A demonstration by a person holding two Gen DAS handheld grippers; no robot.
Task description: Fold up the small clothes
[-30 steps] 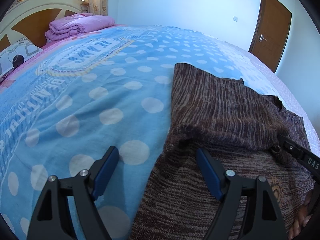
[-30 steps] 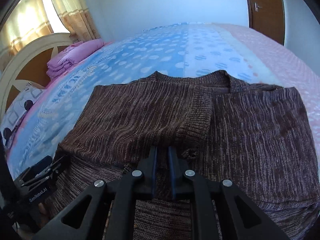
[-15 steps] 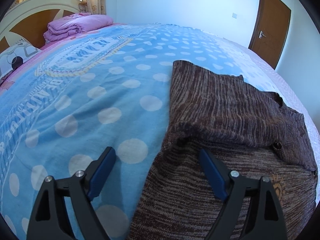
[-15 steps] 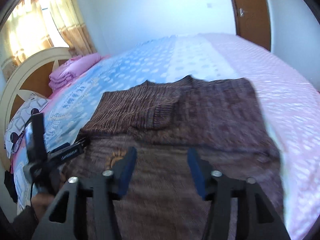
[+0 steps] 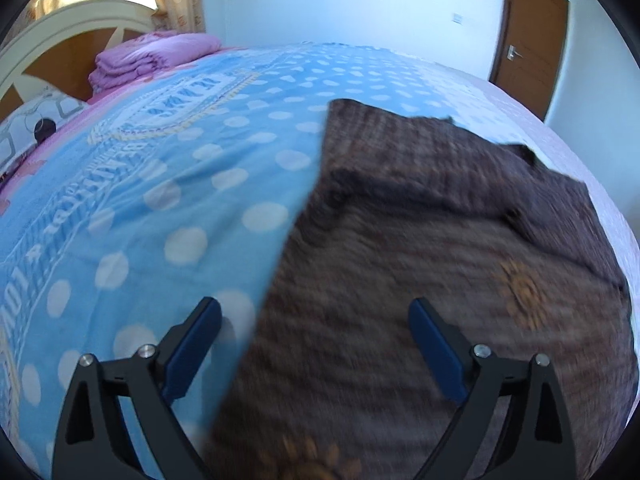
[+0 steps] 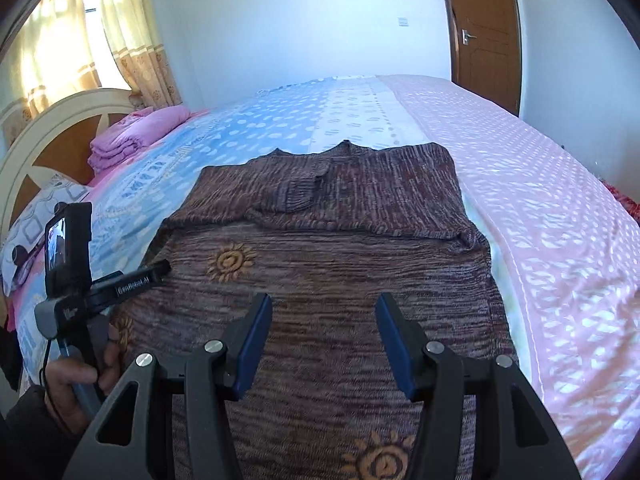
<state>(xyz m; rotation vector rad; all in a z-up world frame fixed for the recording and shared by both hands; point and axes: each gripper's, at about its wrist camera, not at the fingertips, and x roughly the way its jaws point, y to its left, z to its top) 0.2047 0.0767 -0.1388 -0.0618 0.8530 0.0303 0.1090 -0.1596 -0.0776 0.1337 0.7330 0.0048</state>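
A brown knitted sweater [image 6: 332, 264] with orange sun motifs lies flat on the bed, its sleeves folded across the upper part. It also shows in the left wrist view [image 5: 440, 280], blurred. My right gripper [image 6: 324, 340] is open and empty above the sweater's lower middle. My left gripper [image 5: 316, 344] is open and empty over the sweater's left edge. The left gripper also shows in the right wrist view [image 6: 140, 280], at the sweater's left side, held by a hand.
The bed has a blue dotted cover [image 5: 160, 184] on the left and a pink one [image 6: 540, 200] on the right. A folded purple blanket [image 6: 136, 140] and a pillow [image 5: 24, 132] lie by the headboard [image 6: 60, 128]. A brown door [image 6: 484, 32] stands behind.
My right gripper has opened, let go of the folded sleeve and pulled back and up. My left gripper stayed open and drew back toward the sweater's lower left edge.
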